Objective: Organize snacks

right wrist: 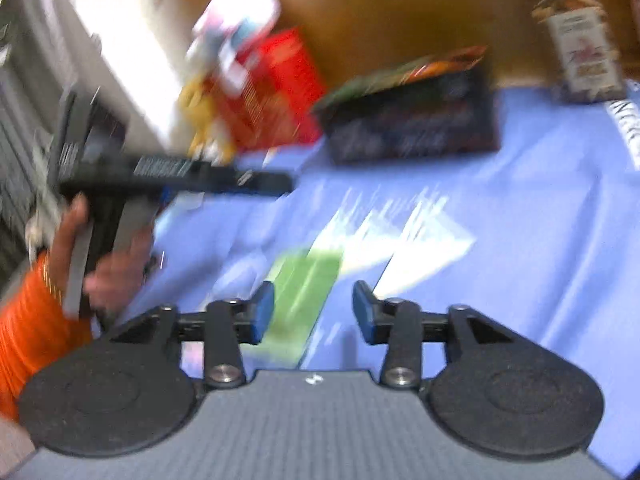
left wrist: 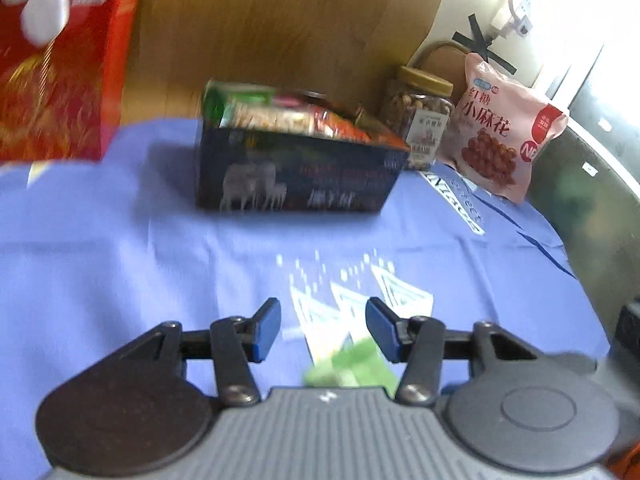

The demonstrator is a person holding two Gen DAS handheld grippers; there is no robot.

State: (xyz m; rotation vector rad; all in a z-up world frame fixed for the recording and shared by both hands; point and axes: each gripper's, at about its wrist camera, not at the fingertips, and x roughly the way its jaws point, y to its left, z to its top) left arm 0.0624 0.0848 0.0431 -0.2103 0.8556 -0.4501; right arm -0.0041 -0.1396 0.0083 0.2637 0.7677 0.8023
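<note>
The flat green snack packet (right wrist: 306,304) lies on the blue printed cloth (left wrist: 120,248), on the near side of the dark blue open-topped cardboard box (left wrist: 296,168) and well apart from it. In the right wrist view its long axis runs up and away toward that box, tilted a little to the right, and its near end sits just below the gap of the right gripper (right wrist: 313,312). That gripper is parted with nothing between its blue pads. The left gripper (left wrist: 323,328) is likewise parted and empty; in its view the packet (left wrist: 348,368) shows only as a green blur low beneath the right-hand pad. Both claws are close over the packet — the right one looks better lined up along its length, though the motion blur makes this uncertain.

The dark box already holds several wrappers, green and red-orange, standing above its rim. To the box's right stand a clear plastic jar of nuts with a gold lid (left wrist: 420,120) and, beyond that, a pink pouch of fried twists (left wrist: 508,132). To the box's left stands a tall red carton (left wrist: 68,80) — nothing can be seen of its contents.
</note>
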